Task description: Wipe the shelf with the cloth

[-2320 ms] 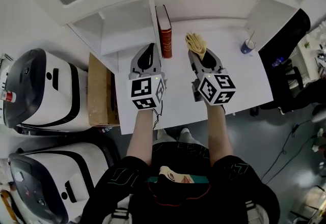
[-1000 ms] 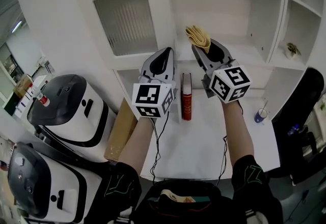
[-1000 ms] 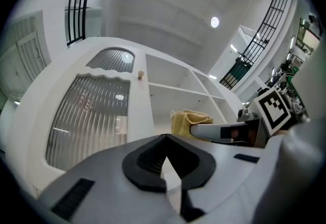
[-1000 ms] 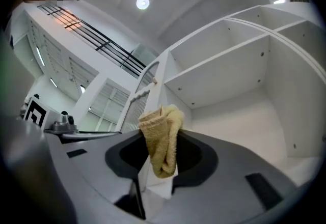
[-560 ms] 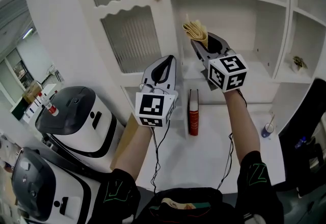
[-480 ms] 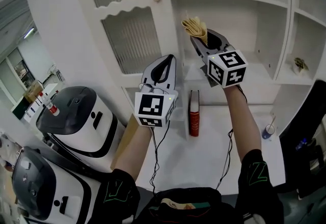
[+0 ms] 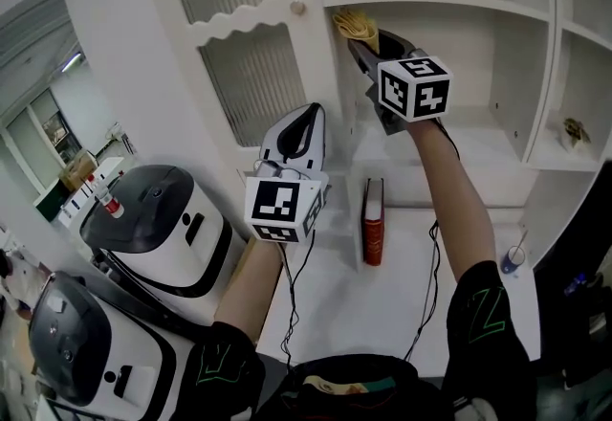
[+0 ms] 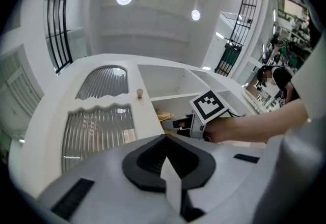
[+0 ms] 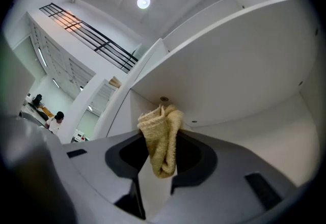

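My right gripper [image 7: 363, 41] is raised into the open compartment of the white shelf unit and is shut on a folded yellow cloth [image 7: 353, 23]. The cloth sits at the compartment's upper left corner, just below the upper shelf board [image 7: 449, 0]; I cannot tell whether it touches. In the right gripper view the cloth [image 9: 162, 139] sticks up from between the jaws of the right gripper [image 9: 160, 169], under the board's underside [image 9: 239, 65]. My left gripper [image 7: 307, 115] hangs lower, in front of the cabinet door, shut and empty. In its own view the left gripper [image 8: 165, 159] points at the cloth [image 8: 164, 116].
A ribbed-glass cabinet door [image 7: 258, 75] with a knob [image 7: 299, 8] stands left of the compartment. A red book [image 7: 372, 223] stands upright on the white desk [image 7: 430, 276]. A cup [image 7: 513, 259] is at the desk's right. Two white and black machines [image 7: 153, 218] stand at the left.
The right gripper has risen with the cloth from desk height into the compartment, up and leftward to the upper board. The left gripper rose less. The head view tilted up.
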{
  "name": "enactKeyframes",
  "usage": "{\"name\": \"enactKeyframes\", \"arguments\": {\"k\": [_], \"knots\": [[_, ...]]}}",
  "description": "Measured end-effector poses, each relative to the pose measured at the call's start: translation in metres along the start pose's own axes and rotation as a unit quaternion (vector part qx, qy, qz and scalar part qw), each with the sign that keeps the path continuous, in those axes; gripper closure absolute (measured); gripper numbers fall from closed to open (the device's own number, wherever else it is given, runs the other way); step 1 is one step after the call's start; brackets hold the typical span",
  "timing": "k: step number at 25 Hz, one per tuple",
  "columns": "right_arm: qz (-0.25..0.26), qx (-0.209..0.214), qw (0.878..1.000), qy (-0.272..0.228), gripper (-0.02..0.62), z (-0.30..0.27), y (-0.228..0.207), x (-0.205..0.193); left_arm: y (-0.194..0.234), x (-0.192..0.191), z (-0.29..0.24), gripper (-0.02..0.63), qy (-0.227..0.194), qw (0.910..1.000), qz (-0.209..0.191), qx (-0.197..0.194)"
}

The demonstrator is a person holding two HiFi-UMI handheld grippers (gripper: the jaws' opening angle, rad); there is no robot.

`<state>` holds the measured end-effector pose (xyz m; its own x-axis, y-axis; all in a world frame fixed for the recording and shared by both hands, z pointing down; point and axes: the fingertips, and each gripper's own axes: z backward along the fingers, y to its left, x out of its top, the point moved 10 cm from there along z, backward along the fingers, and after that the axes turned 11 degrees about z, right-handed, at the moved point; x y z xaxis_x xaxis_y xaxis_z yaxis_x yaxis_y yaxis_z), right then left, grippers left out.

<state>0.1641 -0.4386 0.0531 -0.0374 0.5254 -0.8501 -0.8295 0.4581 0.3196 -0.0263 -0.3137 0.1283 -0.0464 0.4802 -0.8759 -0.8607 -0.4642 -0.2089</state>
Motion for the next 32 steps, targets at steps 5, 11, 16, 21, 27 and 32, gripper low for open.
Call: {"name": "enactKeyframes", "arguments": {"k": [5,11,16,21,27,32], "knots": [[-0.015,0.004,1.0,-0.006,0.465,-0.018,-0.001,0.009,0.001,0.005,0.0,0.607,-0.004,0.9999,-0.009,0.007],[0.001,0.028,1.0,-0.006,0.466,-0.019,0.008,0.025,0.009,0.0,-0.002,0.607,-0.001,0.9997,0.023,0.012],[0.013,0.055,0.998,-0.008,0.468,-0.011,0.014,0.034,0.0,-0.001,-0.002,0.607,-0.005,0.9994,-0.029,0.017],[0.021,0.067,0.997,-0.017,0.468,-0.001,0.019,0.042,0.001,-0.006,-0.009,0.607,-0.007,0.9999,0.01,0.004],[0.015,0.079,0.996,-0.042,0.469,0.013,0.03,0.048,0.002,-0.019,-0.008,0.607,0.003,0.9994,0.034,0.002],[0.022,0.096,0.993,-0.066,0.468,0.025,0.035,0.054,-0.001,-0.023,-0.01,0.607,0.006,0.9989,0.046,-0.004]]}}
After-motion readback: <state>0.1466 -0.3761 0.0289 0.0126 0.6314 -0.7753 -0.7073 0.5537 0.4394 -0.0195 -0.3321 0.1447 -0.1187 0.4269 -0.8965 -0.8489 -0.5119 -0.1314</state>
